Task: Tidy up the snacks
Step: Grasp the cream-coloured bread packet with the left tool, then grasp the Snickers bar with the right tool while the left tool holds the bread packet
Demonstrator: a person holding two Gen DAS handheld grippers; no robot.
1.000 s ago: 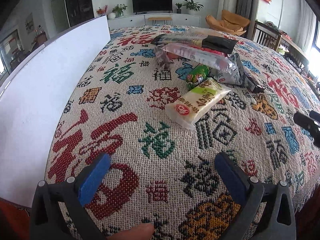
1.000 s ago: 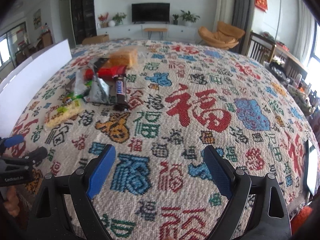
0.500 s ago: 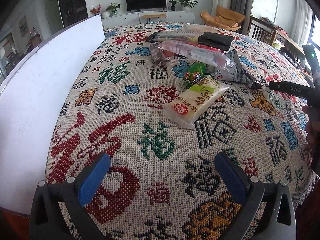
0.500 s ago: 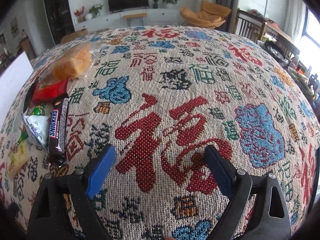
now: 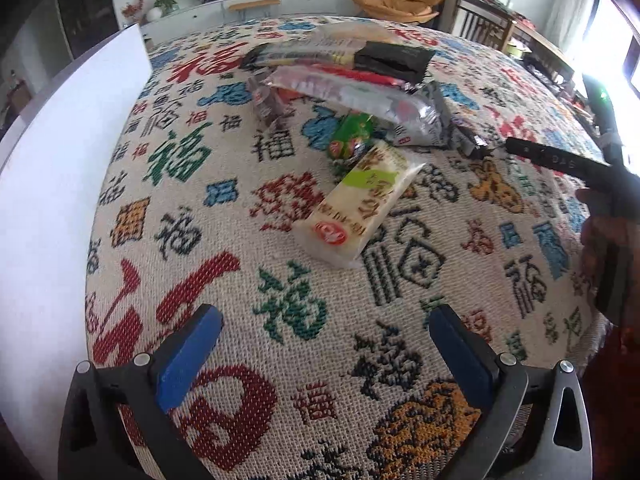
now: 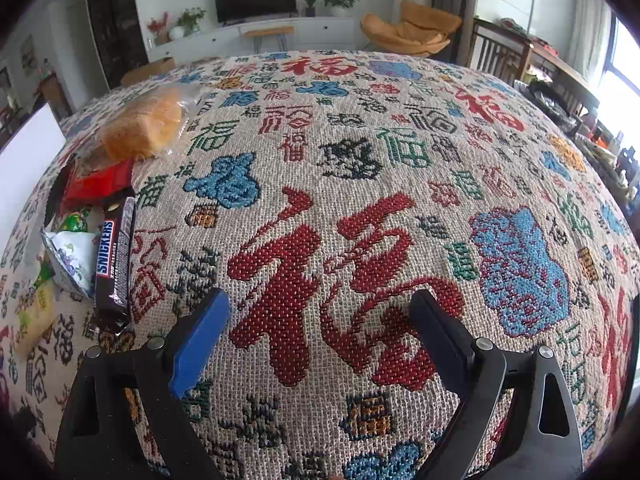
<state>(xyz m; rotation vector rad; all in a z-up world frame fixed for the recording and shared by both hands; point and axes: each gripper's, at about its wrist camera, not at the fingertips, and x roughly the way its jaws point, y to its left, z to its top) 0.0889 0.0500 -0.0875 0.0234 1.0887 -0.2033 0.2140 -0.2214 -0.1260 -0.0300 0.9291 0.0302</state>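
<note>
The left gripper [image 5: 326,354] is seen with its blue-padded fingers spread wide; nothing is held between them and only the patterned tablecloth [image 5: 288,308] lies beneath. The right gripper [image 6: 320,330] is likewise spread wide and empty, hovering over a large red woven character. The snacks are gathered in one cluster on the cloth. In the left wrist view, a pale rice-cracker packet [image 5: 356,204] lies nearest, with a small green packet [image 5: 352,136] touching its far end, a long silver packet [image 5: 360,96] beyond that, and a black packet [image 5: 394,60] at the far end of the heap; a white board [image 5: 52,184] stands along the left edge of the table. The right gripper's black body and the hand [image 5: 608,248] holding it are shown at the right edge of this view only. In the right wrist view, the same cluster sits at the far left, and a Snickers bar [image 6: 114,256], a red packet [image 6: 98,182] and a bagged orange cake [image 6: 144,124] are shown more plainly there.
</note>
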